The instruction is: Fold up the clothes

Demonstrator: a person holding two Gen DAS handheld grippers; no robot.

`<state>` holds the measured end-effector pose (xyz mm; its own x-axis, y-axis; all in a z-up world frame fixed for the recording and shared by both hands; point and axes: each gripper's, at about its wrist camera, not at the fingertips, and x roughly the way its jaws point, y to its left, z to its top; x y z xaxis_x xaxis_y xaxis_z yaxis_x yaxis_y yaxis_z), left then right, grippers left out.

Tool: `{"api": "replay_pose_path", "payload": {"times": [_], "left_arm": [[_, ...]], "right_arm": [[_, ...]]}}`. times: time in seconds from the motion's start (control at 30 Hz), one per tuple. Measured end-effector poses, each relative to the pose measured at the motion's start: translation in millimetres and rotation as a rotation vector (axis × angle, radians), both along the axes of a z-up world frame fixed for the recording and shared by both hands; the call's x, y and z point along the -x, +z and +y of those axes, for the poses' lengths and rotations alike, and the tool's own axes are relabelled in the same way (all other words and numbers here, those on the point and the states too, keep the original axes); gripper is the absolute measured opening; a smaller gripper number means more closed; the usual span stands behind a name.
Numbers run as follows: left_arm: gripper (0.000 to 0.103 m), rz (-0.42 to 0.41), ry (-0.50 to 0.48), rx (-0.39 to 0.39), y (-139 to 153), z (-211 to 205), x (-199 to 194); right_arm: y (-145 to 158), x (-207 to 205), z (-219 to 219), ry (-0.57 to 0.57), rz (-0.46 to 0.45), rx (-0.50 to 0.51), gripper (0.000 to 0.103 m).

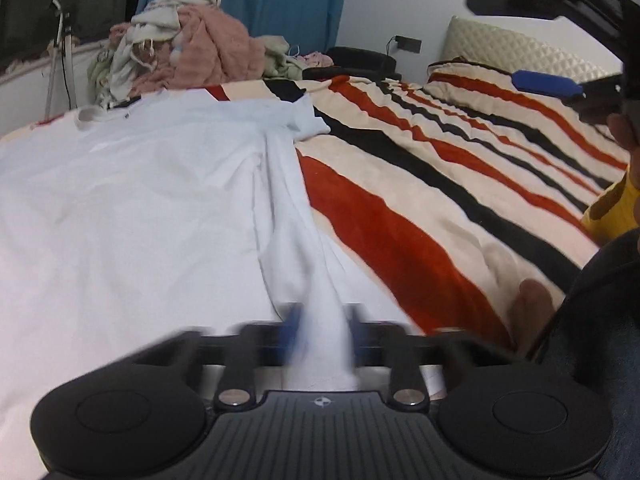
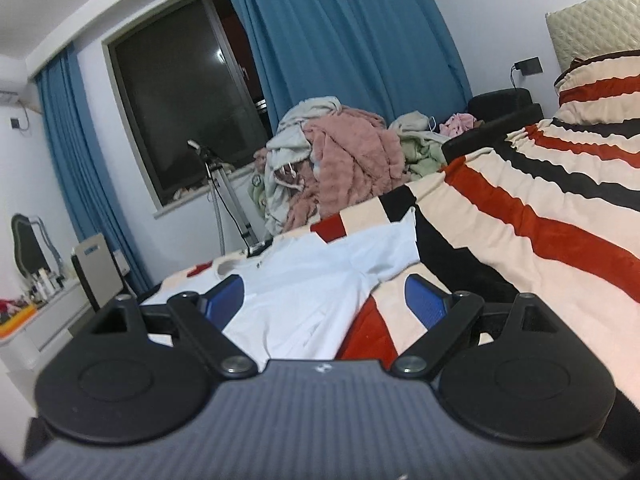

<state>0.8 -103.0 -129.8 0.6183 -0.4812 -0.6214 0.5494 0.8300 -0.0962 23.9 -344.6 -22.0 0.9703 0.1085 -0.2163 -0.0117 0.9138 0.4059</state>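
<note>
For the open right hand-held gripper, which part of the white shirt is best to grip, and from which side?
Probably the far sleeve: it sticks out flat over the striped blanket, its edge free. Come in low from the blanket side with the right hand-held gripper.

No lettering, number or brand can be read in either view; faint print on the cream garment (image 1: 160, 10), upper left, stays illegible.

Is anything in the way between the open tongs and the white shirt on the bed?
Nothing visible is. The right tongs hang open over the white shirt with only air between them. The left tongs are already shut on a fold of it.
</note>
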Motion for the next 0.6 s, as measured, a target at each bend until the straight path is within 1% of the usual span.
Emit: {"api": "replay_pose_path", "payload": {"times": [0.07,0.13,0.2,0.3,0.37,0.43,0.47,0.5,0.53,0.57,0.6], "left_arm": [[0.003,-0.017,-0.026,0.033,6.7,-6.3,-0.5],[0.003,-0.008,-0.069,0.080,14.5,-19.5,-0.3],[0.003,0.025,-0.097,0.128,17.1,-39.9,0.3],[0.003,0.093,-0.103,0.163,9.3,-74.9,-6.6],[0.003,0.129,-0.089,0.171,-3.2,-90.9,-15.3],[0.005,0.148,-0.084,0.162,-13.7,-98.5,-21.6],[0.008,0.159,-0.086,0.158,-18.1,-100.0,-22.9],[0.019,0.165,-0.085,0.152,-19.6,-99.8,-23.2],[0.038,0.170,-0.082,0.146,-20.1,-99.1,-23.2],[0.048,0.165,-0.069,0.132,-18.2,-96.6,-23.2],[0.064,0.147,-0.049,0.119,-13.7,-92.8,-21.9]], "right_arm": [[0.2,2.6,-4.7,-0.005,-0.018,-0.016,0.089],[-0.6,6.0,-9.8,-0.024,-0.039,-0.035,0.089],[-1.9,8.3,-13.4,-0.053,-0.055,-0.047,0.089],[-1.3,8.5,-12.8,-0.053,-0.061,-0.017,0.089],[-1.6,9.2,-11.5,-0.060,-0.064,0.015,0.089],[-3.9,7.5,-9.5,-0.065,-0.053,0.048,0.089],[-5.7,5.1,-8.3,-0.055,-0.042,0.062,0.089],[-7.9,2.0,-7.0,-0.043,-0.029,0.069,0.089],[-9.9,-0.8,-6.1,-0.031,-0.018,0.071,0.089],[-11.0,-2.7,-5.0,-0.023,-0.011,0.073,0.089],[-11.4,-4.0,-4.0,-0.017,-0.008,0.075,0.089]]}}
